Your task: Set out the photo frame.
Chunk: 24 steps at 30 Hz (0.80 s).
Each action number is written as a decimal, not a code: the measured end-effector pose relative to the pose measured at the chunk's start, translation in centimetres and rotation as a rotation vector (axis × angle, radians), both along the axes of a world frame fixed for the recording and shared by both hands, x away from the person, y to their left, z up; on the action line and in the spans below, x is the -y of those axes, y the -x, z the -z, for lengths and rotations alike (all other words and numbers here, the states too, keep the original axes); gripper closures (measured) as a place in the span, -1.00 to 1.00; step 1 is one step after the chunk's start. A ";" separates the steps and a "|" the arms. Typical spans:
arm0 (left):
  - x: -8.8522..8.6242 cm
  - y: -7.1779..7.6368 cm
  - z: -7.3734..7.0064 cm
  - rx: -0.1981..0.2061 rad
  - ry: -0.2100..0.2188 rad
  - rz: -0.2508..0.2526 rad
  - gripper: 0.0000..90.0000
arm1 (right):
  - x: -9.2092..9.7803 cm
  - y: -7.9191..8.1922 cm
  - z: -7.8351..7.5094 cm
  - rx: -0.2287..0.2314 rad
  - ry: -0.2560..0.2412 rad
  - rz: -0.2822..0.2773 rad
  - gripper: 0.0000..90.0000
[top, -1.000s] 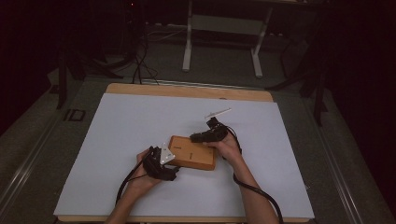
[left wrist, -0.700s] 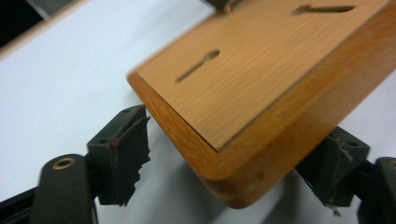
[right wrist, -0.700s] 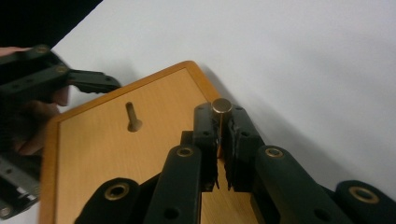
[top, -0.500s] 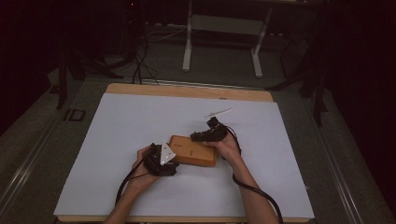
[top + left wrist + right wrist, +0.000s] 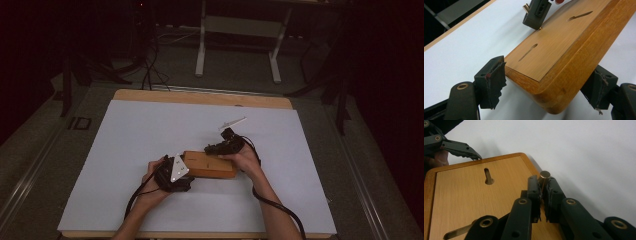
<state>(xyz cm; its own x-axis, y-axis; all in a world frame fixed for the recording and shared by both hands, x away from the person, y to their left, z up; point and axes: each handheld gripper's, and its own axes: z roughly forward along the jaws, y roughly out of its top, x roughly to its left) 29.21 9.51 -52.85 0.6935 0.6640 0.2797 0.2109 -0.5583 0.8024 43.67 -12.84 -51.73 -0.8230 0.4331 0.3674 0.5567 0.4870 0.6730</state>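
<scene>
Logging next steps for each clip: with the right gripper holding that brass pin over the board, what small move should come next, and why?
Probably lower the brass pin toward the board at a keyhole slot. The right gripper is shut on it above the board's edge, while the left gripper straddles the board's corner, jaws open, so it is not yet clamped.

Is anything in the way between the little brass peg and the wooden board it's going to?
Nothing visible is. The right gripper is shut on the brass peg, right over the wooden board. The board's bare top with its keyhole slots lies open below. The left gripper straddles the board's far end, jaws open.
</scene>
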 end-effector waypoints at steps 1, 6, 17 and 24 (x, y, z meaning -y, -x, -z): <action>0.0 0.0 0.0 0.000 0.003 0.003 -0.41 | 0.0 0.0 0.0 -0.002 -0.001 0.000 0.86; -0.2 -0.1 -0.2 0.005 0.024 -0.004 -0.35 | -0.1 0.1 -0.1 0.014 0.027 0.007 0.78; -0.2 -0.1 -0.6 0.004 0.036 0.010 -0.33 | 0.1 0.4 -0.4 0.041 0.044 0.019 0.53; 0.3 0.3 -0.9 0.010 0.039 0.065 -0.31 | 0.4 0.4 -0.5 0.029 0.020 -0.017 0.49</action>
